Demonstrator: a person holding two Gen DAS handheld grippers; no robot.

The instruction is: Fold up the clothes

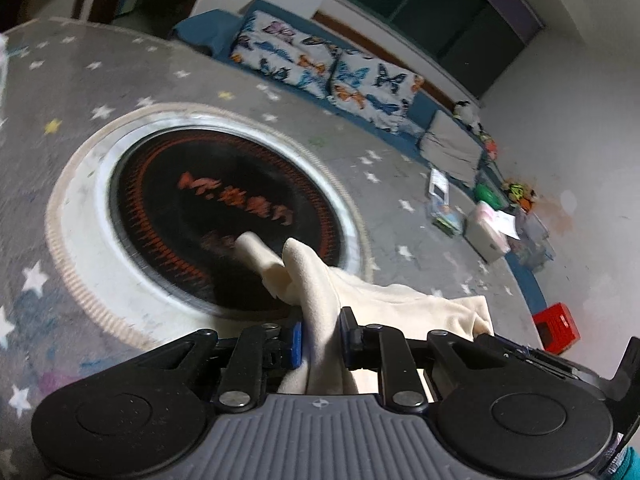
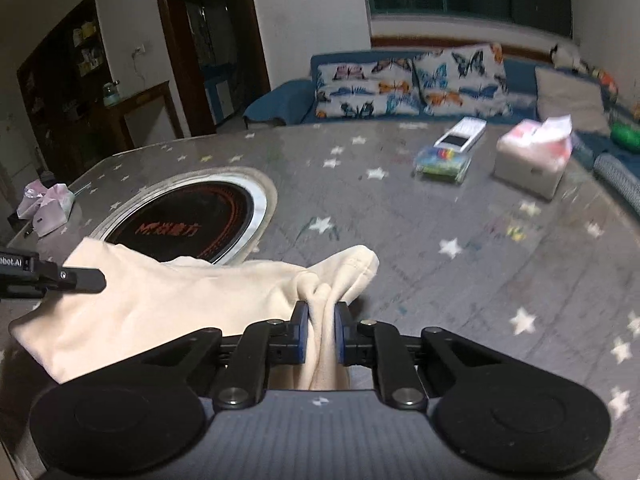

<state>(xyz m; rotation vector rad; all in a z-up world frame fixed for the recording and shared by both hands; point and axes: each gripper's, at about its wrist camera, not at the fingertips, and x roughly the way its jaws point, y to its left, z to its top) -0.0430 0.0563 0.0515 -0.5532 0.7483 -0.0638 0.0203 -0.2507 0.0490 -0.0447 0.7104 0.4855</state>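
The left gripper (image 1: 320,334) is clamped on a bunched fold of the cream garment (image 1: 316,280), and the right gripper (image 2: 321,330) pinches another gathered part of the same cloth (image 2: 168,300). The garment spans between them over the grey star-patterned table cover (image 2: 440,272), near the round black hotplate (image 2: 192,226). Beyond lie what looks like a tissue box (image 2: 532,160), blurred, and butterfly cushions (image 2: 408,84).

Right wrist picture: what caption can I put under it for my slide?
Right gripper pinches a bunched cream garment above the starry grey tablecloth.
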